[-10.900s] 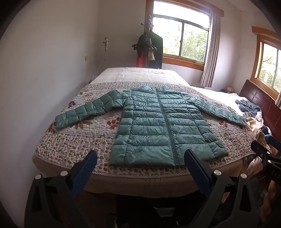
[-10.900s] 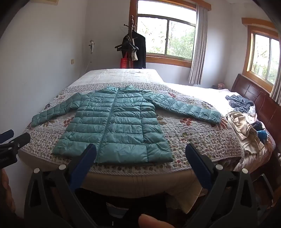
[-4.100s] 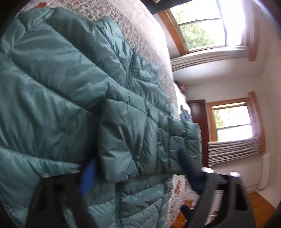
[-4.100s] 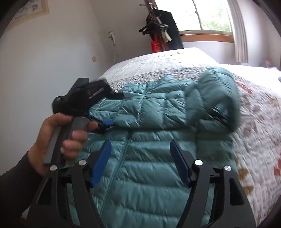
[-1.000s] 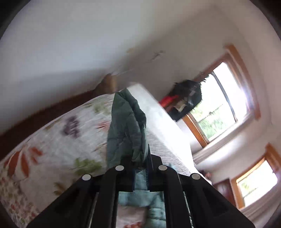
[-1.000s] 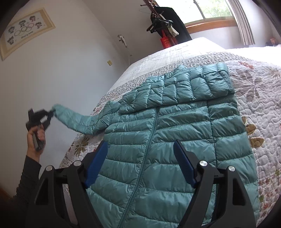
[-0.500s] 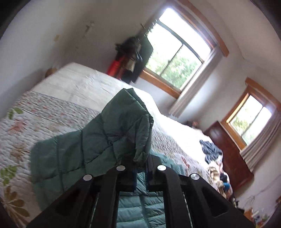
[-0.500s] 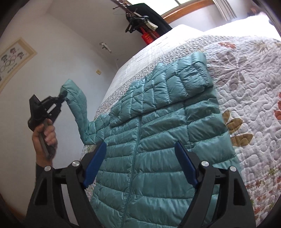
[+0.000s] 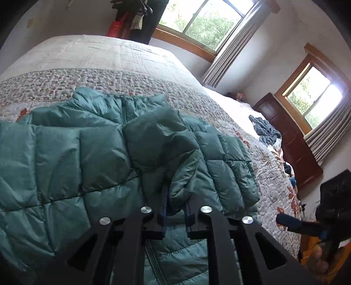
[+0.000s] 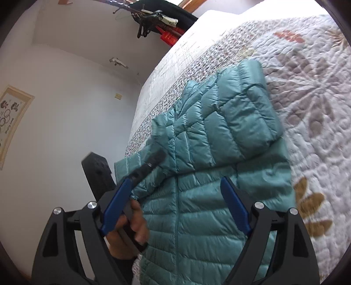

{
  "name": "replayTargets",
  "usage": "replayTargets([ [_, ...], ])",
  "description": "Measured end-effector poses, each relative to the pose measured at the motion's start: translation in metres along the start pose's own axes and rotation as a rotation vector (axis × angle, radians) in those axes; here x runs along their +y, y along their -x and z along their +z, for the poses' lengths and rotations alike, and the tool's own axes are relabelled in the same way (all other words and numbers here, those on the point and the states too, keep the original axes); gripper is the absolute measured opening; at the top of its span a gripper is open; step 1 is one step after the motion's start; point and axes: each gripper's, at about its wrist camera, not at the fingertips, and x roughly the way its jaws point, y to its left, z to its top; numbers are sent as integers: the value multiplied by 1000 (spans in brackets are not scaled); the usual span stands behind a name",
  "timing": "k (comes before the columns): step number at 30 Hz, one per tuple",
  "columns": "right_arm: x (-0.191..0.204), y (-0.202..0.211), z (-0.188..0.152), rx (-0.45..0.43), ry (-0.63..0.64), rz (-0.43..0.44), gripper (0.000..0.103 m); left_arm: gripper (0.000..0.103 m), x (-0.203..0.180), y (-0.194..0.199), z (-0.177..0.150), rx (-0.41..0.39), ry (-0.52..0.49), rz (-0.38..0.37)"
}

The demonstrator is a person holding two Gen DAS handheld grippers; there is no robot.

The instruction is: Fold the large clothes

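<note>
**Operator:** While the teal quilted down jacket (image 9: 65,153) lies front-up on the floral quilt (image 9: 153,83) of the bed, what is the status of the left gripper (image 9: 175,210)?

**Inspector:** Its two fingers are pressed together on the cuff end of the left sleeve (image 9: 162,140). In the left wrist view the sleeve is doubled across the jacket's chest, over the zipper (image 9: 122,109), with the cuff bunched between the blue pads. In the right wrist view the same gripper (image 10: 153,160) is gripped by the person's hand (image 10: 133,221) at the jacket's left edge.

**Operator:** Status of the right gripper (image 10: 175,208)?

**Inspector:** Its fingers are spread wide with nothing between them. It hangs above the lower front of the jacket, with the zipper line between the blue pads (image 10: 234,208). In the left wrist view it appears at the far right edge (image 9: 291,222), beside the bed.

**Operator:** Position of the other sleeve?

**Inspector:** The right sleeve (image 10: 248,109) is folded inward and lies flat on the jacket's upper right portion, its outer edge beside bare quilt.

**Operator:** Surroundings?

**Inspector:** Two wood-framed windows (image 9: 204,19) with grey curtains (image 9: 237,43), dark garments on a coat rack (image 10: 153,15), a framed picture (image 10: 11,122) on the white wall, and loose clothes (image 9: 265,131) at the far side of the bed.
</note>
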Motion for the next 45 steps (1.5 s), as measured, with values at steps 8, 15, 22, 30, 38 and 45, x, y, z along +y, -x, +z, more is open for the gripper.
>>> replayTargets([
  [8,10,-82,47,158,-22,28,77,70,8,92,5,-154,52,-142],
  [15,8,-147,61,265,-6,-69,73,79,70,193,-11,-328,140,-118],
  [22,45,-154,70,285,104,-119,12,79,134,217,-24,-352,290,-75],
  [30,117,-50,85,-41,364,-339,7,78,153,195,-18,-329,344,-109],
  [38,78,-26,72,-135,347,-439,6,70,141,139,1,-255,338,-165],
  [45,18,-26,66,-161,258,-451,6,70,145,107,12,-210,321,-100],
])
